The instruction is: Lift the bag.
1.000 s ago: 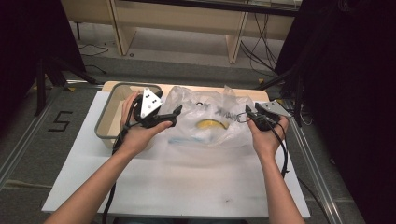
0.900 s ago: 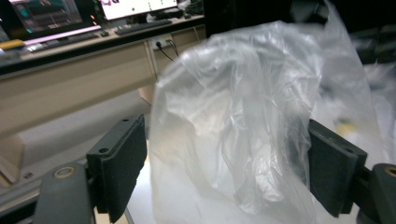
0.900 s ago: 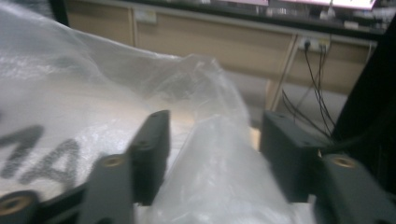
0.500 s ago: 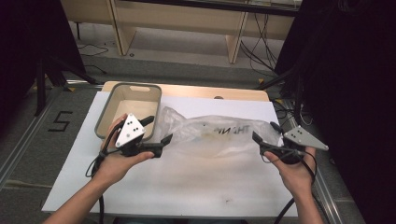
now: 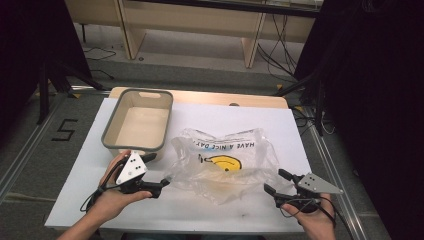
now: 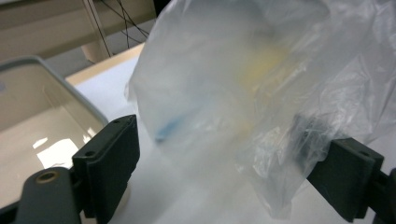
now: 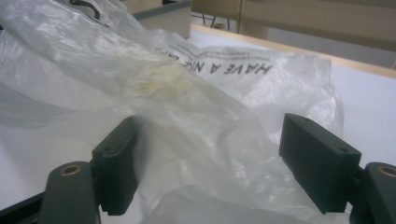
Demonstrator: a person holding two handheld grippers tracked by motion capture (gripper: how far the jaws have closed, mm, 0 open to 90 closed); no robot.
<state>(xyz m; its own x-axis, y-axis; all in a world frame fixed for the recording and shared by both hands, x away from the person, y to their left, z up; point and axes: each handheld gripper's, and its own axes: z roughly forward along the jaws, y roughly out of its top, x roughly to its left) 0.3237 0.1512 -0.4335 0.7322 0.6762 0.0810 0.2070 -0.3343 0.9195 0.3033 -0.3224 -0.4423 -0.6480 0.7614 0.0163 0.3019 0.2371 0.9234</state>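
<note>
A clear plastic bag (image 5: pixel 225 162) printed with a yellow smiley lies crumpled on the white desk (image 5: pixel 310 135), just right of an empty grey bin (image 5: pixel 137 125) at the far left. The left tongs (image 5: pixel 159 172) sit at the bag's near-left edge, jaws spread, with plastic film between them. The right tongs (image 5: pixel 276 182) sit at its near-right edge, jaws likewise spread, bag film bulging into the gap.

Crumpled plastic bag (image 5: pixel 225 162) hogs the table's middle, grey bin (image 5: pixel 138 125) blocks at 10 o'clock. Bare white tabletop (image 5: pixel 280 117) at 2 o'clock and along 6 is passable.
</note>
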